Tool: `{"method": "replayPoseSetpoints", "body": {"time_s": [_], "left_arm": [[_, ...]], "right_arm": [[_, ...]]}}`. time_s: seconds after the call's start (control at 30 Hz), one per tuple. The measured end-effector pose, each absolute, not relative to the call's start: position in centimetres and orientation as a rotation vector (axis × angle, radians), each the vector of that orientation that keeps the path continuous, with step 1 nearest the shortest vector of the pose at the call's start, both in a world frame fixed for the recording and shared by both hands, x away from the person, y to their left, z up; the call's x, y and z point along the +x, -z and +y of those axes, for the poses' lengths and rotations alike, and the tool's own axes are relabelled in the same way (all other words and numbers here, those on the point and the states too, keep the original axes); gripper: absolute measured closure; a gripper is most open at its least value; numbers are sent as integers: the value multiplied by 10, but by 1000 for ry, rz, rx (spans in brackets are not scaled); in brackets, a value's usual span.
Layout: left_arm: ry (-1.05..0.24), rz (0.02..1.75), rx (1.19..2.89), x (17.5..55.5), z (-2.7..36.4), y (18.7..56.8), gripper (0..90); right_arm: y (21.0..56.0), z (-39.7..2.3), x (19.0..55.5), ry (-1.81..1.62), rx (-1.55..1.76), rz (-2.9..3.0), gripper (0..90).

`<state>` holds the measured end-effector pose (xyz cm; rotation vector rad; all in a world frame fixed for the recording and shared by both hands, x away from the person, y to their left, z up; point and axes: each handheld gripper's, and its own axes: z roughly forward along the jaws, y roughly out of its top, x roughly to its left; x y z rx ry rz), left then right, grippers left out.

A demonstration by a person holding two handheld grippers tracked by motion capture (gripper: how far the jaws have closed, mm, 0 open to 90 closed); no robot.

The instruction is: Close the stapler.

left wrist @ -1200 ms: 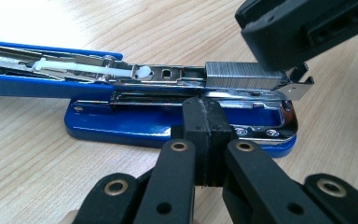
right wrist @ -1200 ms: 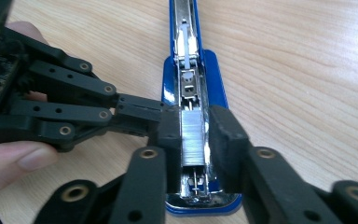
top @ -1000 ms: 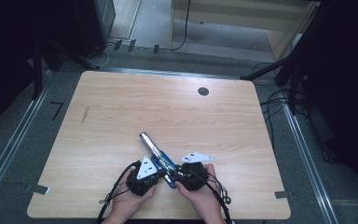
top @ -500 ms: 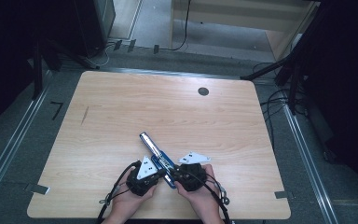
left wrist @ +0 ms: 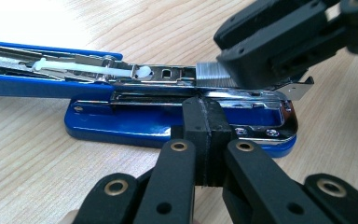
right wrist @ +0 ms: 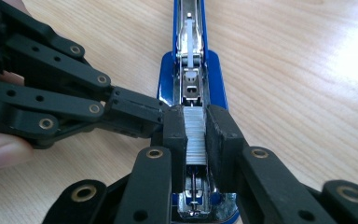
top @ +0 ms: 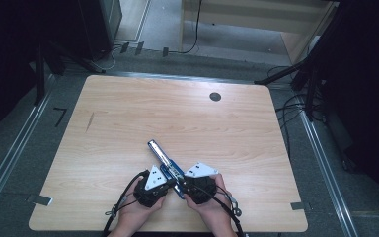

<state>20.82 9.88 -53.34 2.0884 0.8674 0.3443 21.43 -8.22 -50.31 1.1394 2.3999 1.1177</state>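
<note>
While clamped on a staple strip (right wrist: 195, 137), right hand-held gripper (right wrist: 195, 135) directly over open blue stapler (right wrist: 189, 70).

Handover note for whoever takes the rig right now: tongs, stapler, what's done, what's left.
Left tongs: shut, tips pressed against the side of the blue stapler, bracing it on the table.
Right tongs: jaws have just been closing; they grip a staple strip over the magazine channel.
Done: stapler lid swung open, strip lined up with the channel.
Left: probably seat the strip, release, close the lid.
</note>
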Motion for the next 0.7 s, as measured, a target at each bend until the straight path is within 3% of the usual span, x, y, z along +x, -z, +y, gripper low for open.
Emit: {"method": "replayPoseSetpoints", "body": {"time_s": [0.27,0.37,0.57,0.7], "left_arm": [[-342,868,2090,208,99,533,900],[-342,868,2089,208,99,533,900],[-342,868,2089,208,99,533,900],[-342,868,2089,208,99,533,900]], "right_arm": [[504,-83,214,-1122,1147,2397,797],[502,-86,216,-1176,1186,2408,716],[498,-94,215,-1234,1240,2377,875],[503,-92,215,-1179,1226,2422,900]]}}
